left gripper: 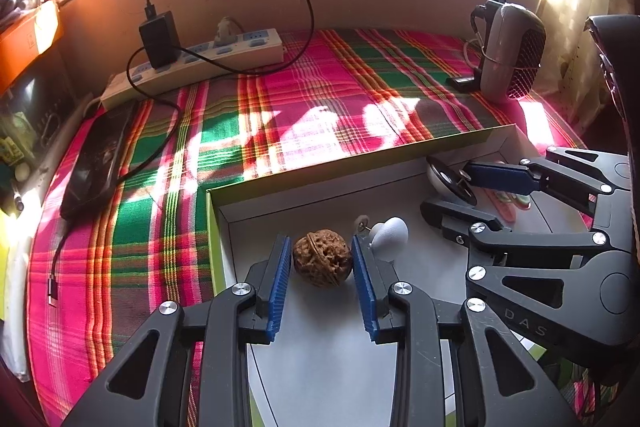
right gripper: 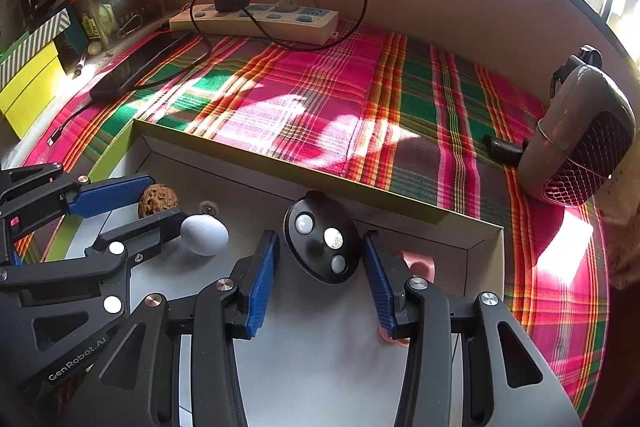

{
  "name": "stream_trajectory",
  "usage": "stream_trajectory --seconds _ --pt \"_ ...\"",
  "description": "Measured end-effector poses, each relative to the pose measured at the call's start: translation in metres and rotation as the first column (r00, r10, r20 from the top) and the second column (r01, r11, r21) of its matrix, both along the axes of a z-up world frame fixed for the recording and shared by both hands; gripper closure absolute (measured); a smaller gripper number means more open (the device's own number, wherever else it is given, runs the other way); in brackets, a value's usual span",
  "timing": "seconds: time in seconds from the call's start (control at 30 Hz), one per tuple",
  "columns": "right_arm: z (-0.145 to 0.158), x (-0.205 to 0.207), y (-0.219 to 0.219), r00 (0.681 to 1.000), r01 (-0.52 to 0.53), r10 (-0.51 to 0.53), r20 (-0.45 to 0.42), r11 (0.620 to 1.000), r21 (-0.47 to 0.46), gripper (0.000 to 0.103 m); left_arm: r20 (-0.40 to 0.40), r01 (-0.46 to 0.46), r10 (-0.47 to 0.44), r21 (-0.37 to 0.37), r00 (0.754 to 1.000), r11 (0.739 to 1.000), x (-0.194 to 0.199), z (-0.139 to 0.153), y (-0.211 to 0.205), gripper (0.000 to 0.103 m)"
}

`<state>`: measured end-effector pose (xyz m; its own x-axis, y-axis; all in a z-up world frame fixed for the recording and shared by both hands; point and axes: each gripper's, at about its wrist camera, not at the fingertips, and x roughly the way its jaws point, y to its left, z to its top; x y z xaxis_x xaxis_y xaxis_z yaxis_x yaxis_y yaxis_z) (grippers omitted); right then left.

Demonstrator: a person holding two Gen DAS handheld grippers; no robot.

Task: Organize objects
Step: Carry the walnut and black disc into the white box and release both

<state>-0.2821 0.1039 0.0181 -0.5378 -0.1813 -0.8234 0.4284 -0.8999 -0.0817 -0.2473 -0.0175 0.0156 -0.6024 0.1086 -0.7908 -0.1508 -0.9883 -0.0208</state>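
Note:
A shallow white box with a green rim [left gripper: 356, 163] [right gripper: 280, 155] lies on the plaid cloth. In it, a brown walnut [left gripper: 322, 258] [right gripper: 154, 205] sits between the blue pads of my left gripper [left gripper: 321, 247] [right gripper: 156, 201], which is open with small gaps on both sides. A black oval object with three white discs [right gripper: 322, 237] [left gripper: 450, 181] leans at the box's far wall between the pads of my right gripper [right gripper: 320, 241] [left gripper: 448, 185], which is open. A white egg-shaped object [left gripper: 390, 233] [right gripper: 204, 235] lies between the two grippers.
A small metal disc [right gripper: 207, 207] lies by the far wall. A pink item [right gripper: 418, 265] [left gripper: 508, 205] lies under my right gripper. On the cloth stand a power strip with a charger [left gripper: 192, 61] [right gripper: 256, 17], a black phone [left gripper: 98, 163] and a grey speaker [left gripper: 512, 55] [right gripper: 580, 143].

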Motion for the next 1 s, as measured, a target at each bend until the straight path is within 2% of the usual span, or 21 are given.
stream_trajectory --seconds 0.6,1.0 --pt "0.017 0.024 0.0 0.999 0.013 -0.014 -0.038 1.0 -0.017 0.058 -0.04 -0.012 0.011 -0.005 0.999 1.0 0.029 0.015 -0.003 0.073" --pt "0.029 0.055 0.009 0.995 0.046 -0.053 -0.079 0.995 -0.091 0.058 -0.092 -0.035 0.035 0.003 0.995 0.999 0.066 0.026 -0.006 0.073"
